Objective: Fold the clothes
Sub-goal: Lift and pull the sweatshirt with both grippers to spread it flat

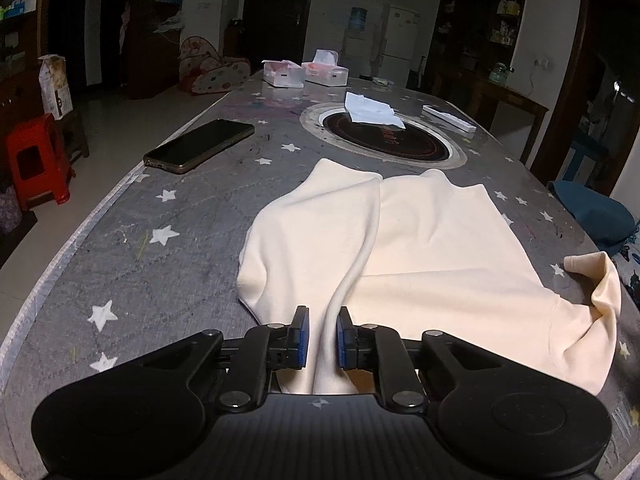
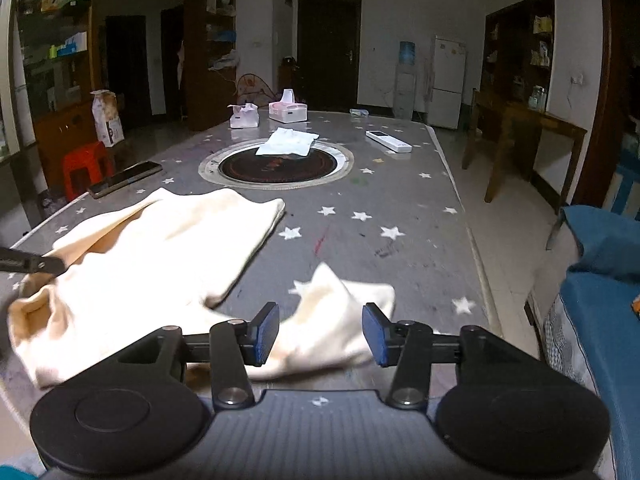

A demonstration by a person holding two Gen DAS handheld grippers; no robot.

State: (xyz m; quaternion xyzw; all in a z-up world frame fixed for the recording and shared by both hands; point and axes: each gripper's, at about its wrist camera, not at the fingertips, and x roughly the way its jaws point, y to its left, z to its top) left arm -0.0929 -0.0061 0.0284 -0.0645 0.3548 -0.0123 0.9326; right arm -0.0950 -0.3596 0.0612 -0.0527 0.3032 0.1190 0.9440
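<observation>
Left gripper [image 1: 319,338] pinches the garment [image 1: 420,240] hem; right gripper [image 2: 319,334] (jaws apart, empty) straddles the loose sleeve [image 2: 340,312].

Garment before me on the table, clutter beyond it.

The garment [image 1: 420,248] lies on the table [image 1: 160,264], a fold of it between the fingers of my left gripper [image 1: 322,338]; its sleeve end [image 2: 340,320] lies between my right gripper's [image 2: 320,334] parted fingers. A phone [image 1: 200,145] lies to the left, a paper [image 1: 372,110] on the round inset [image 1: 386,142] behind, two tissue boxes [image 1: 304,73] farthest back, a remote [image 2: 388,141] on the right.
</observation>
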